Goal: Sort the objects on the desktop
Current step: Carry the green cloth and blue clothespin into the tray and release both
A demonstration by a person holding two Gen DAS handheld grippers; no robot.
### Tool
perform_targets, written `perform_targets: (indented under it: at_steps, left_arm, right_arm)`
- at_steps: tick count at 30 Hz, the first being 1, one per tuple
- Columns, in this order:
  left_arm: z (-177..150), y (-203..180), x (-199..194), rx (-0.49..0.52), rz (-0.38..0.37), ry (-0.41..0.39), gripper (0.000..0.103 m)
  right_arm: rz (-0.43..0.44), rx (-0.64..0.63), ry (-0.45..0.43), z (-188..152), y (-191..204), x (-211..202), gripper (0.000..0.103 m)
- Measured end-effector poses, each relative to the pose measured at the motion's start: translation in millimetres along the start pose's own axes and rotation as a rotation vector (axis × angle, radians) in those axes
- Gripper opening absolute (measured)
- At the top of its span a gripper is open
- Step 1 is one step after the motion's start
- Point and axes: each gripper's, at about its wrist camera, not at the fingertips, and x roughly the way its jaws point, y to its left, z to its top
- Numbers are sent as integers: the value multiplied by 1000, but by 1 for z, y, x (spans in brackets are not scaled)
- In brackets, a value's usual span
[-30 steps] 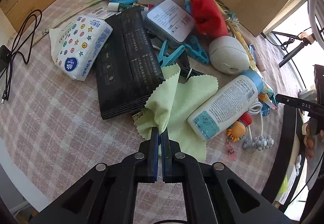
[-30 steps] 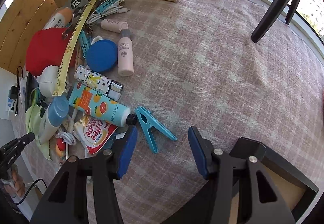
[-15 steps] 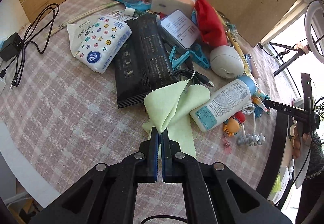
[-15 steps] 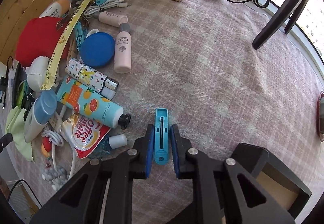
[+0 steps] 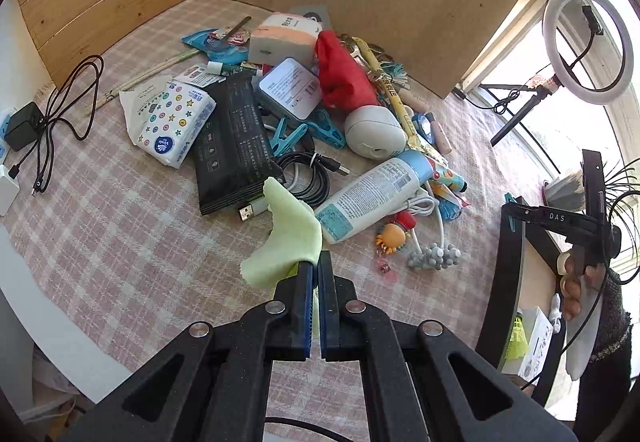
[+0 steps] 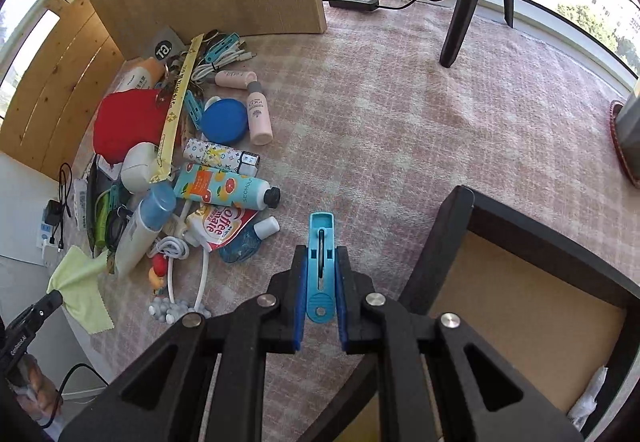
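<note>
Clothespin (image 6: 320, 266) clenched in right gripper (image 6: 319, 274) | cloth (image 5: 290, 238) (pale green) in left gripper (image 5: 314, 270) | plaid tablecloth (image 6: 400, 122)

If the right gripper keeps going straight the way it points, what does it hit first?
Probably bare checked tablecloth. The right gripper, shut on the blue clip, has nothing else ahead; depth is unclear.
</note>
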Motion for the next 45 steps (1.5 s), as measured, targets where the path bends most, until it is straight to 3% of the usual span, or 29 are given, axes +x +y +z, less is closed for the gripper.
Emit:
perform_targets:
  at_steps: [9, 17, 22, 23, 24, 25, 26, 32, 37, 45]
  left_arm:
    - [1, -110, 3, 184, -155, 33, 1]
    - [-19, -240, 22, 414, -261, 97, 1]
    - [-35, -304, 21, 509, -328, 114, 2]
    - [-38, -313, 21, 520, -341, 126, 5]
    - [-42, -318, 23, 519, -342, 143, 20]
    - [-45, -321, 26, 512, -341, 157, 31]
    - [-48, -322, 27, 512, -342, 155, 42]
    - [-62, -311, 43, 516, -266, 182, 38]
    - [-63, -292, 41, 493, -220, 159, 38]
    - [-49, -225, 39, 379, -176, 146, 38]
  right_arm:
    - [-73, 71, -91, -55, -83, -71, 12]
    - [-178, 181, -129, -107, -151, -120, 12]
    - [-199, 237, -146, -132, -184, -143, 13]
    - [-190, 240, -146, -135, -187, -146, 14]
    - [-182, 244, -135, -137, -190, -147, 25]
    - [-185, 254, -137, -140, -193, -150, 37]
    - [-195, 262, -152, -143, -194, -152, 40]
    - [-196, 241, -135, -151, -183, -147, 40]
    - [-180, 206, -144, -150, -161, -144, 40]
    - [-123, 145, -132, -139, -113, -123, 40]
